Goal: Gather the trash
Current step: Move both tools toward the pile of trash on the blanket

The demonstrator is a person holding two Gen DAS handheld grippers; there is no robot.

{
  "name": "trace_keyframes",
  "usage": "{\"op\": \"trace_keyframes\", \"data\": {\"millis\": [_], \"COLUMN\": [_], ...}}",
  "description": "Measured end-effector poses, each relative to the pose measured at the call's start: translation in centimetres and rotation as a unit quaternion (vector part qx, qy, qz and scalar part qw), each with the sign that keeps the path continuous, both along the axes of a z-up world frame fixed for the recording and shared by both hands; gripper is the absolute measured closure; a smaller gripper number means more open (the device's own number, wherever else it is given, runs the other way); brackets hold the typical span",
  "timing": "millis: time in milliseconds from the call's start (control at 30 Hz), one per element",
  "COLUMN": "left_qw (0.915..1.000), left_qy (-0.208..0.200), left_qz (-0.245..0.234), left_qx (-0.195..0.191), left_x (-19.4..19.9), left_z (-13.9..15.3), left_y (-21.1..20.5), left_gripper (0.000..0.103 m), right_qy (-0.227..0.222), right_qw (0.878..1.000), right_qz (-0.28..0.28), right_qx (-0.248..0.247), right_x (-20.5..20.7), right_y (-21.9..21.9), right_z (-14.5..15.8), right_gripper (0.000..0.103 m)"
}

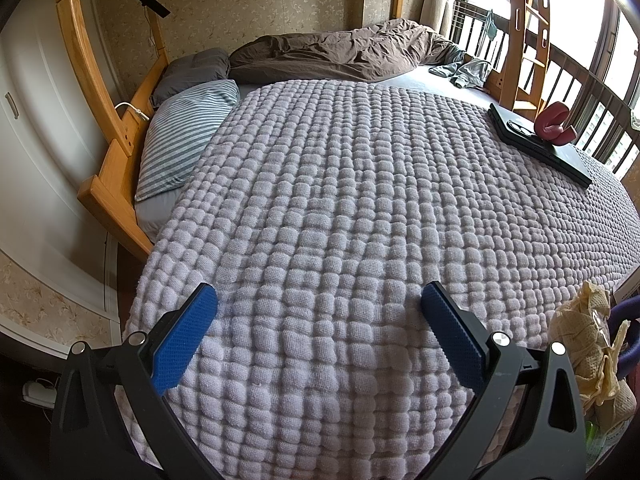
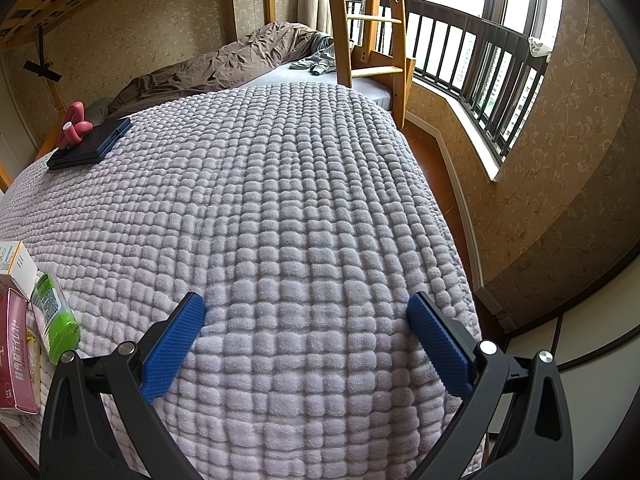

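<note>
My left gripper is open and empty above the near edge of a bed with a lilac quilted blanket. A crumpled cream foam net wrapper lies at the blanket's near right corner, right of the left gripper. My right gripper is open and empty over the same blanket. To its left lie a green-capped plastic bottle, a pink box and a white and orange box, all apart from the fingers.
A dark flat case with a red foam piece on it lies on the blanket; it also shows in the right wrist view. A striped pillow, a brown duvet, a wooden ladder and a railed window surround the bed.
</note>
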State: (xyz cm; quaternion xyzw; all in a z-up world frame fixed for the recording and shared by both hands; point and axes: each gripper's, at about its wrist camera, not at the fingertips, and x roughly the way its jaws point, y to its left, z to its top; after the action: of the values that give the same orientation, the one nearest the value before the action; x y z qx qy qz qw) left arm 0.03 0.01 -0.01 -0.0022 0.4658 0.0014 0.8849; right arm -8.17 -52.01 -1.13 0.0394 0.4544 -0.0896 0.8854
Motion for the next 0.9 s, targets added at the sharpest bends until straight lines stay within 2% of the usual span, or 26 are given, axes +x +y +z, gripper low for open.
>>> {"op": "trace_keyframes", "data": {"millis": [267, 333, 433, 500, 600, 667, 767, 900], "left_qw": [1.0000, 0.9998, 0.9991, 0.9990, 0.9984, 0.9982, 0.9974, 0.9964], "left_qy": [0.002, 0.003, -0.016, -0.023, -0.036, -0.043, -0.052, -0.061], "left_qz": [0.001, 0.011, 0.015, 0.011, 0.002, -0.006, -0.022, -0.044], "left_qx": [0.002, 0.015, 0.035, 0.035, 0.043, 0.043, 0.045, 0.040], "left_x": [0.0, 0.0, -0.4, -0.8, -1.9, -2.5, -3.3, -4.1], "left_z": [0.0, 0.3, 1.0, 2.0, 3.9, 4.9, 6.1, 7.2], "left_y": [0.0, -0.2, -1.2, -1.4, -1.6, -1.9, -3.0, -4.6], "left_gripper": [0.001, 0.001, 0.001, 0.001, 0.001, 0.001, 0.001, 0.001], "right_qy": [0.003, 0.011, 0.007, -0.014, -0.036, -0.049, -0.065, -0.072], "right_qw": [1.000, 1.000, 0.999, 0.997, 0.994, 0.993, 0.992, 0.989], "right_qz": [-0.001, -0.006, -0.006, 0.014, 0.039, 0.058, 0.090, 0.122], "right_qx": [-0.001, -0.006, -0.050, -0.080, -0.096, -0.092, -0.061, -0.032], "right_x": [0.0, 0.3, 0.6, 0.1, -1.0, -1.7, -3.2, -4.9], "right_y": [-0.3, -0.2, 1.1, 3.1, 5.4, 7.0, 9.4, 11.8], "right_z": [0.0, 0.0, 1.4, 3.1, 4.5, 5.5, 6.9, 7.6], "right_gripper": [0.004, 0.004, 0.004, 0.004, 0.004, 0.004, 0.004, 0.004]}}
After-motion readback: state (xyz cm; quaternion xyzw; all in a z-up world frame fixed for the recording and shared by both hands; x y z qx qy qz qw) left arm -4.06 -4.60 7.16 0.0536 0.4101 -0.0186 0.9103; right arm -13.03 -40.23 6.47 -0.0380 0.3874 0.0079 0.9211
